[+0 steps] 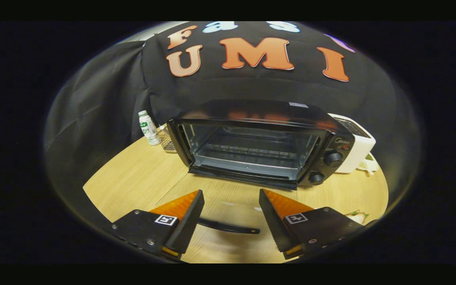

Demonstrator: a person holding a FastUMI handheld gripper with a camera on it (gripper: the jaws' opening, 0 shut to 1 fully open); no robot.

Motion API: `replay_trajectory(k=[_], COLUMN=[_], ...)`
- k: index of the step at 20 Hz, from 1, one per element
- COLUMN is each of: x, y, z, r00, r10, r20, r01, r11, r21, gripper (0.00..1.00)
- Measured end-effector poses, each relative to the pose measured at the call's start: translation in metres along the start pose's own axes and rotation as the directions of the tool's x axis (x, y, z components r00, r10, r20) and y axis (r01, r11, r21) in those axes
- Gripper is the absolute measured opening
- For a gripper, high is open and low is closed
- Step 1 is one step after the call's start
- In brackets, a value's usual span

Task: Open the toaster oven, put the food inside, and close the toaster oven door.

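Gripper (231,198) fingers stand wide apart, holding nothing, with bare wood of the worktop (133,178) showing between their tips. Down in the gap between them lies the dark, curved door handle (228,227), close to the fingers and touched by neither. That handle belongs to the glass door (224,206), which is swung fully down and lies flat just over the worktop; it is so clear that the wood grain reads through it, with faint reflections on its surface.

Just beyond the fingers sits the toaster oven (259,142), black and glossy, its mouth open toward the gripper. Inside, a wire rack (251,152) spans the cavity and a metal floor shows below it. Two round knobs (333,158) sit one above the other on the panel at the oven's right side.

Left of the oven, near the back of the worktop, a small white bottle (149,127) with a green label stands upright, and a wire grid (167,141) lies between it and the oven's left wall. Behind the oven's right corner stands a white appliance (356,146), touching or nearly touching it. A small leafy item (356,215) lies on the worktop beside the right finger; I cannot tell what it is.

The worktop is pale wood with a rounded edge. Black cloth (101,99) hangs behind and to the left as the booth's wall, creased and draped.
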State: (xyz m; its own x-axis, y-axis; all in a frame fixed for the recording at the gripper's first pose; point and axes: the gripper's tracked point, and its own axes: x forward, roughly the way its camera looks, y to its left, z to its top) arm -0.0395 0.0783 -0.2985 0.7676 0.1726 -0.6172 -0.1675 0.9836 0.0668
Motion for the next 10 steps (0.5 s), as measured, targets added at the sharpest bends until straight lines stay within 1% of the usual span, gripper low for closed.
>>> replay_trajectory(k=[2,3,4,7,10], x=[-0.016,-0.025,-0.035,-0.058,-0.079], y=[-0.022,-0.034,-0.048,-0.089,-0.129], z=[0.004,0.005,0.005,0.000,-0.015], r00=[0.999,0.998,0.997,0.990,0.979], r10=[-0.034,-0.052,-0.072,-0.141,-0.200], r20=[0.013,0.020,0.020,0.002,-0.029], r01=[0.034,0.052,0.071,0.140,0.202], r11=[0.999,0.999,0.997,0.988,0.976], r21=[0.007,0.015,0.026,0.061,0.080], gripper=[0.85,0.89,0.90,0.95,0.98])
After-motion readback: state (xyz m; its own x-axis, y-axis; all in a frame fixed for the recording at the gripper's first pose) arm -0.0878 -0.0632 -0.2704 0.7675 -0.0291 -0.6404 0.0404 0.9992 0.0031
